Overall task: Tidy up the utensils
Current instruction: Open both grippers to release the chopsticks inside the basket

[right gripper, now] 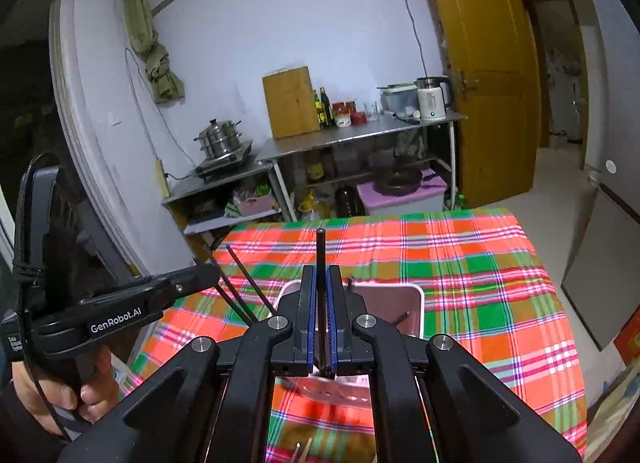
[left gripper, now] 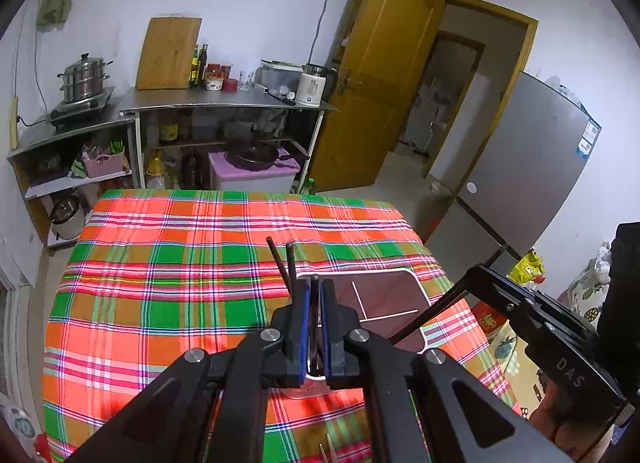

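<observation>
Our left gripper [left gripper: 315, 283] pinches two dark chopsticks [left gripper: 291, 263]; our right gripper [right gripper: 320, 275] clamps one black chopstick [right gripper: 321, 255] — both poised over the white-rimmed tray [right gripper: 421, 303] just ahead on the plaid tablecloth [left gripper: 160, 263].

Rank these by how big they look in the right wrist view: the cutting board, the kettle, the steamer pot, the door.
1. door
2. cutting board
3. kettle and steamer pot: they look alike in size, so I do not rank them.
</observation>
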The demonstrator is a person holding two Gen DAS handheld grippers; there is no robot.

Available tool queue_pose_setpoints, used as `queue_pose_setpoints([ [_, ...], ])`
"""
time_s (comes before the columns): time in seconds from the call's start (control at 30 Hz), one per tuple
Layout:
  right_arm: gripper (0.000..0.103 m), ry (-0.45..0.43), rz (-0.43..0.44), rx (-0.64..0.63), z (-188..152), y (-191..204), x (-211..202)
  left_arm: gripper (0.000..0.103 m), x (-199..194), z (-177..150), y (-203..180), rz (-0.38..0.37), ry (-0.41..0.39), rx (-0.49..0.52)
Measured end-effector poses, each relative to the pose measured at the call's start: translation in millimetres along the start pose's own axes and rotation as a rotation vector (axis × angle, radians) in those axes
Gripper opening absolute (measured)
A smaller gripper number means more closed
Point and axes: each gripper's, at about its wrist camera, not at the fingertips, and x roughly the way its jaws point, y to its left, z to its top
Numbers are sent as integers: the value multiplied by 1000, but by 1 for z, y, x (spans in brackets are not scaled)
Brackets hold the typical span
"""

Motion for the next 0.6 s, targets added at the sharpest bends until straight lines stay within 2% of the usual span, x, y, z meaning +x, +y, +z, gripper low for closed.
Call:
queue_pose_setpoints([
  [0.1, 5, 10, -3, -1, -2, -1, 2, 5, 0, -1, 0, 0, 3, 3],
  [0.23, 13, 10, -13, -12, -2, 1, -1, 6, -4, -2, -1, 2, -2, 5],
  [0.43, 14, -19, -16, -12, 0, -2, -14, 12, -23, 0, -3, 4, -43, 13],
  [0.6, 14, -56, -21, -6, -1, -4, -34, 13, -43, -2, -8, 7, -83, 30],
])
